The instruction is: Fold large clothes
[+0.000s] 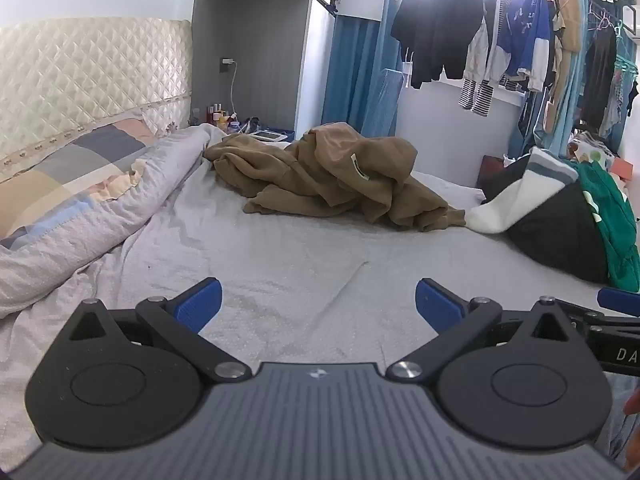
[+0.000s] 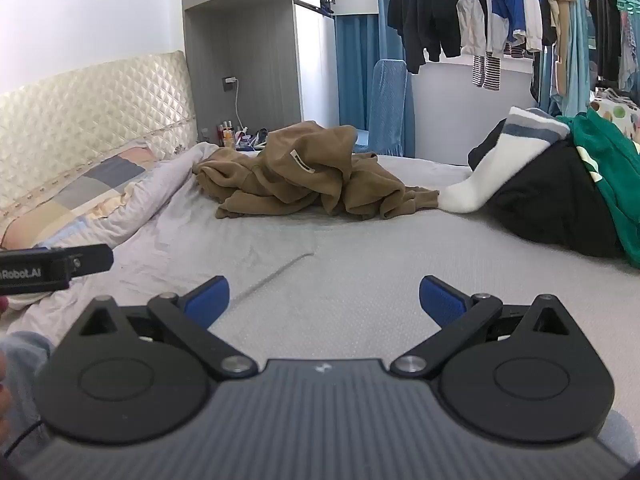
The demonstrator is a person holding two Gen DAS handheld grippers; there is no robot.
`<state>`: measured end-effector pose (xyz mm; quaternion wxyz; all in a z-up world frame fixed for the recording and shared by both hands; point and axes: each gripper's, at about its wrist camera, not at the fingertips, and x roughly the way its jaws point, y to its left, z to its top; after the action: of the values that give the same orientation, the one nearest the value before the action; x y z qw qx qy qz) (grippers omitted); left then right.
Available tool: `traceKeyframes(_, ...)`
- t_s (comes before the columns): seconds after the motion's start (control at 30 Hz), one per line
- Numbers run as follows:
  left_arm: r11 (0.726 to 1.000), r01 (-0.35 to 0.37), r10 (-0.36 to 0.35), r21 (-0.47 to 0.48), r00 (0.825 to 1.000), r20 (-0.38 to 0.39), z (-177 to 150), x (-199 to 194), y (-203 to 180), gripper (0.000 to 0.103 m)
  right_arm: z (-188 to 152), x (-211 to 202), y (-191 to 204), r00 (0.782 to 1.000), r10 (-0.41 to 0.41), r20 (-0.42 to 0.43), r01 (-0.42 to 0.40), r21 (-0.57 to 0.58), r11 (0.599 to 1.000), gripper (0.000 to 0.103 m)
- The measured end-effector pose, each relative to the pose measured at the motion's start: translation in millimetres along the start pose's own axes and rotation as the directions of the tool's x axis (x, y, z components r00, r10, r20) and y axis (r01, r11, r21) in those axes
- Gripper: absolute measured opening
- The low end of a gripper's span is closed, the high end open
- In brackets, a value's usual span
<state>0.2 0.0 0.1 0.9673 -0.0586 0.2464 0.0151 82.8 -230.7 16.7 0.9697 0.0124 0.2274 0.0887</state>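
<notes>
A crumpled brown garment (image 1: 344, 176) (image 2: 308, 176) with a small pale label lies in a heap on the far part of the grey bed sheet (image 1: 304, 272) (image 2: 360, 264). My left gripper (image 1: 318, 306) hovers over the near sheet, well short of the garment, open with nothing between its blue pads. My right gripper (image 2: 324, 304) is beside it on the right, also open and empty, equally far from the garment. The left gripper's side (image 2: 52, 268) shows at the left edge of the right wrist view.
A pile of clothes (image 1: 560, 216) (image 2: 560, 188), black, white and green, lies on the bed's right side. A rolled quilt (image 1: 100, 216) and checked pillow (image 1: 68, 168) line the left, below a padded headboard. Hanging clothes (image 1: 520, 40) and a nightstand (image 1: 248, 124) stand beyond.
</notes>
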Motion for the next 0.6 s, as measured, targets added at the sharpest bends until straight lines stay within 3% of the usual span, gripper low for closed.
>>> traceKeyframes(0.6, 1.0, 0.0, 0.0, 0.012, 1.0, 0.005, -3.7, 3.6, -8.6, 0.103, 0.3, -1.9, -1.1, 1.0, 0.001, 0.0, -0.001, 0.005, 1.0, 0.103)
